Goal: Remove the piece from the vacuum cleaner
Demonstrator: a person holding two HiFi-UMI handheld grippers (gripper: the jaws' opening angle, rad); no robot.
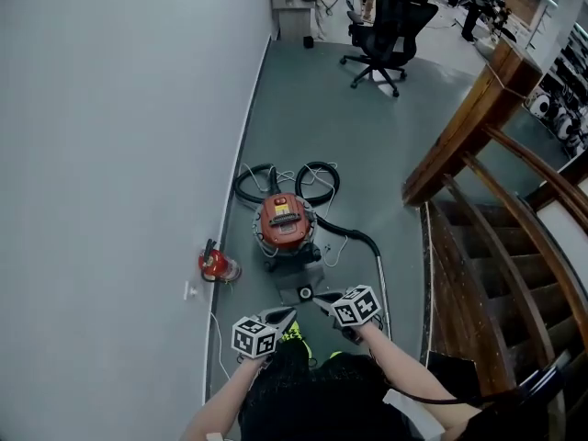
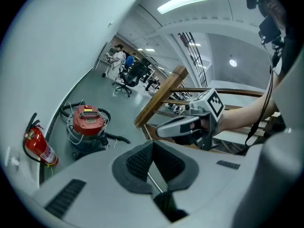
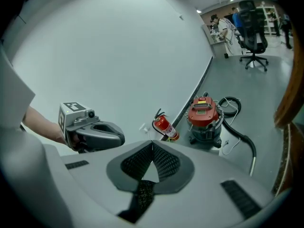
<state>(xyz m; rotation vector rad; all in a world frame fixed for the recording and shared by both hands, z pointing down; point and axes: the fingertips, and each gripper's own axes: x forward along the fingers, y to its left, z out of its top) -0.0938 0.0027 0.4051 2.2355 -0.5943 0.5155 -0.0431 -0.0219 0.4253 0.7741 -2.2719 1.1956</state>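
Note:
The vacuum cleaner point(image 1: 284, 225) has a red lid on a grey drum and stands on the floor near the wall; it also shows in the left gripper view point(image 2: 87, 126) and the right gripper view point(image 3: 205, 119). Its black hose point(image 1: 344, 229) curls behind it and runs to a metal tube point(image 1: 382, 294) on the floor at the right. My left gripper point(image 1: 290, 315) and right gripper point(image 1: 315, 298) hang side by side above the floor in front of the vacuum, apart from it. Both are shut with nothing between their jaws.
A red fire extinguisher point(image 1: 215, 265) stands against the grey wall point(image 1: 119, 154) left of the vacuum. A wooden staircase railing point(image 1: 478, 145) rises at the right. A black office chair point(image 1: 386, 26) and people stand far down the corridor.

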